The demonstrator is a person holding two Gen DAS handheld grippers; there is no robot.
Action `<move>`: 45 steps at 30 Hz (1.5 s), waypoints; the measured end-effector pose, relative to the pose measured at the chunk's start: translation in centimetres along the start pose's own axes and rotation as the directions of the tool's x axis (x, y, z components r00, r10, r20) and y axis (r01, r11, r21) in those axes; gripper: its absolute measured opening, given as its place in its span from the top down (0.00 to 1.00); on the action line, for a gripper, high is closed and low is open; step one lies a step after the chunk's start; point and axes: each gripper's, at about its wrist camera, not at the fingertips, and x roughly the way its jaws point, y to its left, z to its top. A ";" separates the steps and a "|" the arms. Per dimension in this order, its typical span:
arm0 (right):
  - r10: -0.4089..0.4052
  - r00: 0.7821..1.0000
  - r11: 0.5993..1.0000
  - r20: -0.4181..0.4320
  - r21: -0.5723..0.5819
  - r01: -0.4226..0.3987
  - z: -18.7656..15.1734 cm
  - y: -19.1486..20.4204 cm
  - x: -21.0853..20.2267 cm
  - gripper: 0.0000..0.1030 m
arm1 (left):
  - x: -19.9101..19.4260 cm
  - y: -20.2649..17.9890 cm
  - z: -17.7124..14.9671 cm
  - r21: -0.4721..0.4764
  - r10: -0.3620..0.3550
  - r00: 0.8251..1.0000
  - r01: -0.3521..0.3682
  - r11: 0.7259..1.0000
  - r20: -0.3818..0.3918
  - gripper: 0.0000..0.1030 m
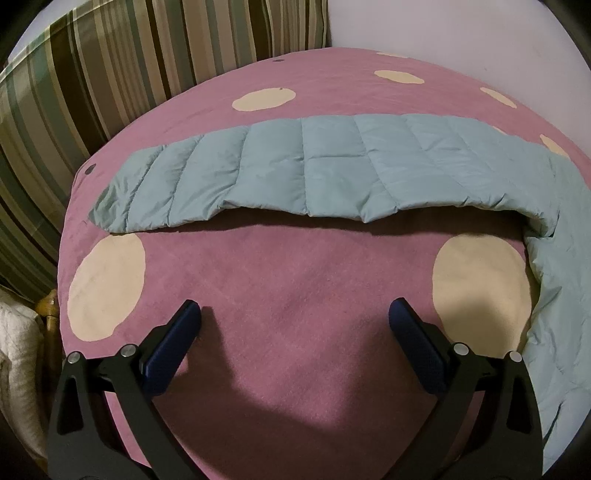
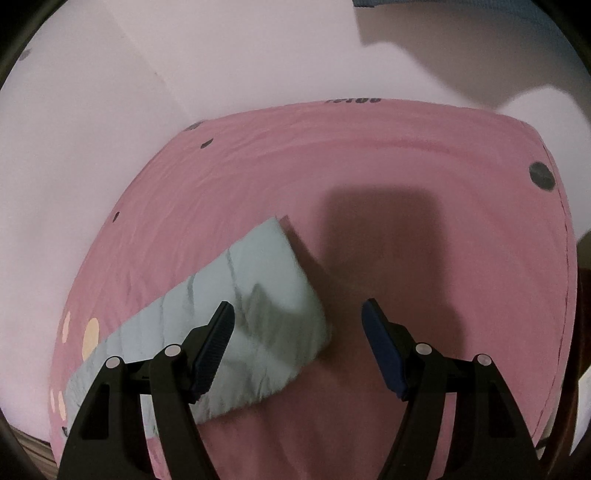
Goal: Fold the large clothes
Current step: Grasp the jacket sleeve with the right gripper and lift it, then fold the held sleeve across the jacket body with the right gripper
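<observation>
Two wrist views show one quilted garment laid on a bed.

Left wrist view: the left gripper (image 1: 294, 314) hangs over bare bedspread with its jaws spread wide and nothing between them. Each black arm carries a dark blue ribbed pad (image 1: 173, 345). The bedspread (image 1: 288, 295) is mauve, with a fine napped texture and large cream oval patches (image 1: 107, 284). A pale blue quilted garment (image 1: 314, 166) lies beyond the jaws, well apart from them, as a long band across the bed. Stitched seams divide it into puffy rectangular panels; the fabric looks smooth and slightly glossy. Its near edge is folded over and casts a shadow on the bedspread. At the right side the band turns and runs down toward the camera along the bed edge. A striped cushion or curtain (image 1: 92, 81), in green, brown and cream bands, stands behind the bed at upper left. A plain pale wall (image 1: 461, 33) fills the upper right.

Right wrist view: the right gripper (image 2: 297, 314) also has its jaws wide apart and holds nothing. One end of the garment (image 2: 258, 280), blurred, lies under and beyond the left finger, running to the lower left. The end is rounded and padded. The bedspread here is pink, creased in shallow ripples, with small dark dots (image 2: 542, 176).
</observation>
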 end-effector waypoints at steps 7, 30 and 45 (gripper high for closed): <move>0.033 0.996 0.999 -0.080 -0.004 -0.033 1.9 -0.9 2.6 0.31 | 0.1 0.0 0.1 0.000 0.000 1.000 0.000 1.000 -0.001 0.02; 0.316 0.943 0.937 -0.107 -0.122 -0.328 -0.7 8.1 -1.4 0.90 | 0.4 0.1 -0.3 -0.015 -0.014 1.000 0.014 1.000 -0.005 0.02; 0.499 0.787 0.615 -0.363 -0.490 -0.617 -17.7 35.1 -7.8 0.90 | 0.5 0.2 -0.3 -0.027 -0.026 1.000 0.026 0.999 -0.012 0.02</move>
